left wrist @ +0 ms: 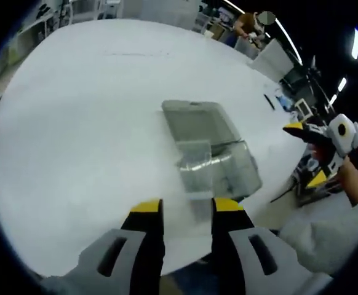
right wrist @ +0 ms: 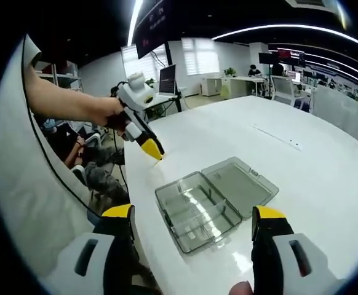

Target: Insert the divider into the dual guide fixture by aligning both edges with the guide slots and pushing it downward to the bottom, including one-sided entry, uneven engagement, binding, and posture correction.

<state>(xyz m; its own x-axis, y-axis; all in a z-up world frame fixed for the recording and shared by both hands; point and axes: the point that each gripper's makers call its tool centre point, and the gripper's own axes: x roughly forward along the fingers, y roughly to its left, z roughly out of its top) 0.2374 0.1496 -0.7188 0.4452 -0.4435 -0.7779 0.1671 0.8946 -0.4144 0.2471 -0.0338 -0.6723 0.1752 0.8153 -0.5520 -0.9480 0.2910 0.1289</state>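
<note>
Resting on a wide white table (right wrist: 326, 153), near its edge, we see a clear grey plastic box (right wrist: 214, 203) lying open, its flat lid (right wrist: 240, 184) folded out beside the tray (right wrist: 194, 215). This is the guide fixture. Inside the tray we can make out thin clear walls that split it into compartments; one partition (right wrist: 208, 206) runs across the tray's width. We cannot tell whether this is the divider seated in its slots or a fixed wall, because the plastic is see-through and the detail is small.

In the left gripper view the same box (left wrist: 210, 150) sits just ahead of our left tool (left wrist: 187, 212), blurred, with the lid on the far side. The left tool's yellow-tipped jaws stand spread apart with nothing between them, hovering above the table's edge close to the tray.

In the right gripper view our right tool (right wrist: 194, 220) has its jaws spread wide and empty, the box lying between them further along the table. The left tool (right wrist: 148, 146) appears here too, held in a hand (right wrist: 105, 110), its tips near the table's edge just beyond the tray.

Around the table we see an office: desks, monitors, ceiling light strips, and a seated person beyond the table.
</note>
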